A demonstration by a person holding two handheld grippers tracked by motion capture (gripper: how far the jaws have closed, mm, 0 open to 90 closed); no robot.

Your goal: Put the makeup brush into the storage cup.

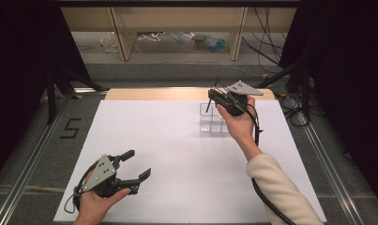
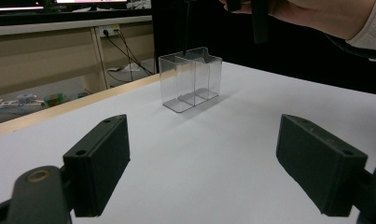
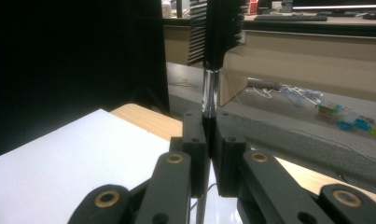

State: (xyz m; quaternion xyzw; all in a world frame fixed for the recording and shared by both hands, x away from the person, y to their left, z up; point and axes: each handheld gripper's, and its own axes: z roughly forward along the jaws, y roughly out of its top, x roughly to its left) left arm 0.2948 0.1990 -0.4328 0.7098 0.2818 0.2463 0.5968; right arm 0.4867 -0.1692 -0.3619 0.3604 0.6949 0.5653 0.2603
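A clear plastic box [image 1: 214, 121] with dividers stands on the far part of the white sheet [image 1: 177, 154]. My right gripper [image 1: 212, 96] hovers just above it, shut on a slim brush [image 1: 208, 107]. In the right gripper view the jaws [image 3: 209, 137] clamp the brush just below its silver ferrule [image 3: 210, 91], with the black bristles [image 3: 221, 28] up. The thin black handle [image 2: 186, 28] hangs down to the rim of the box [image 2: 190, 79]. My left gripper [image 1: 137, 164] rests low at the near left, open with nothing between its jaws [image 2: 204, 163].
A wooden table edge [image 1: 177, 93] runs behind the sheet. Beyond it are shelf legs [image 1: 121, 33], loose cables and small items on the floor. Metal rails [image 1: 32, 159] flank the table, with a "5" mark [image 1: 70, 128] at the left. Dark curtains stand on both sides.
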